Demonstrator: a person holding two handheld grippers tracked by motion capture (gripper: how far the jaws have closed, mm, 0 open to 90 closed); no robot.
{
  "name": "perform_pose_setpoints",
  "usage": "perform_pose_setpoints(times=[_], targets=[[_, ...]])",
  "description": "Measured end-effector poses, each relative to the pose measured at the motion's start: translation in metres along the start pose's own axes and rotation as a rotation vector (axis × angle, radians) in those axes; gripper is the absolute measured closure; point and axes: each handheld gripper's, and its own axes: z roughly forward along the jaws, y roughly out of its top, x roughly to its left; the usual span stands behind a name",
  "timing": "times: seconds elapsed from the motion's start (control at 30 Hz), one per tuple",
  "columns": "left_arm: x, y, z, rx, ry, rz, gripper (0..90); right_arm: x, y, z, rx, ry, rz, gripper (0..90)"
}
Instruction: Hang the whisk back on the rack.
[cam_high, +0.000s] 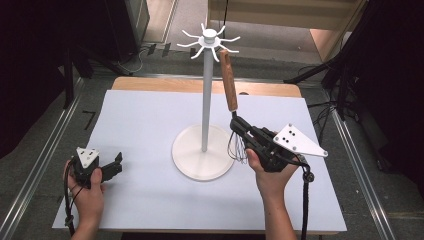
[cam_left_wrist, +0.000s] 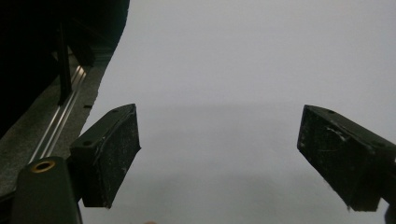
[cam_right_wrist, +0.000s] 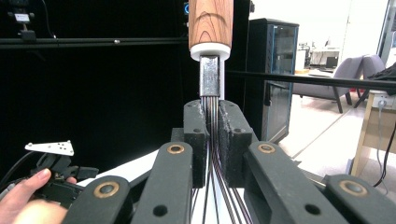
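R gripper (cam_high: 235, 123): my fingers (cam_right_wrist: 195, 128) clenched on whisk (cam_high: 231, 90) wires just below wood handle, handle up, tilted toward far hooks | whisk right of white rack (cam_high: 204, 100), wire head beside rack base | L gripper (cam_high: 118, 161): fingers (cam_left_wrist: 109, 154) spread wide, nothing in them, near-left over white bench (cam_high: 145, 200)

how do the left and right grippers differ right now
The left gripper has its jaws spread wide with nothing between them; the right gripper is shut on the wires of a wooden-handled whisk. The left gripper sits low over the white table near its front left corner; the right gripper is tilted upward beside the white stand, holding the whisk handle-up. Both are black, hand-held and carry a grey three-cornered plate.
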Motion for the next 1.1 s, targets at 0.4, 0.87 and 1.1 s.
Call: perform_pose_setpoints(times=[0.4,0.87,1.1], targets=[[0.0,0.0,0.0,0.0,0.0,-0.003,13.9,0.003,-0.007,0.006,0.019,-0.004,-0.017,84.8],[0.0,0.0,0.0,0.001,0.0,0.001,13.9,0.007,0.002,-0.013,-0.027,-0.04,-0.053,84.8],[0.0,0.0,0.0,0.001,0.002,0.004,13.9,0.001,0.009,-0.022,-0.058,-0.061,-0.047,84.8]])
